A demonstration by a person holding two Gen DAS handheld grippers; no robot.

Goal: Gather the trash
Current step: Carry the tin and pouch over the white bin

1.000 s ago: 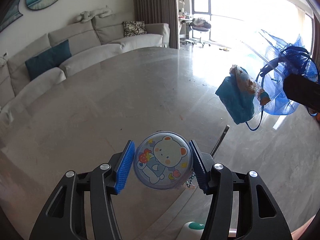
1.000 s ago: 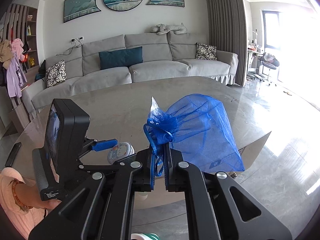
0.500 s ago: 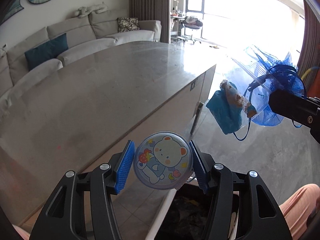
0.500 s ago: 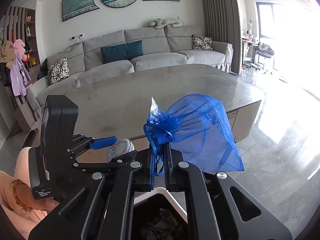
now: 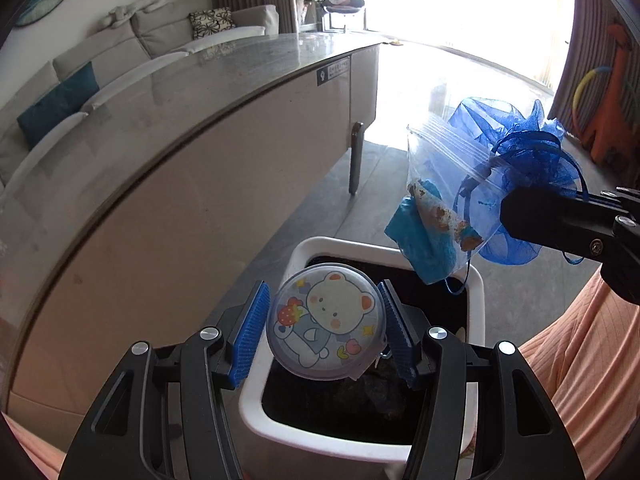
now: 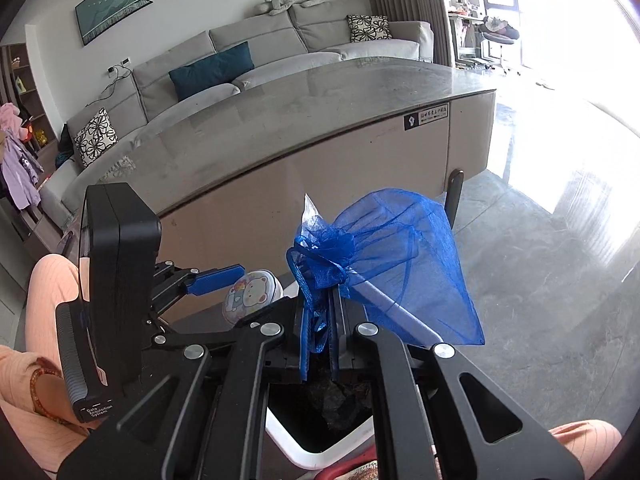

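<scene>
Both grippers carried off counter [image 5: 168,128], now over white bin [image 5: 476,304]. Left gripper [image 5: 326,330] clamps bear-print lid [image 5: 326,324]; right gripper [image 6: 320,344] pinches blue mesh bag [image 6: 400,264] with clear zip bag [image 5: 444,184]. Risk: hanging bags snag bin rim; early release drops lid outside.

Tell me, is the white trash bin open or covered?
Open: the white trash bin shows no lid, and dark trash is visible inside through its top.

Grey sofa [image 6: 248,68] behind a stone-topped table [image 6: 320,96]; sunlit windows [image 5: 440,0].
</scene>
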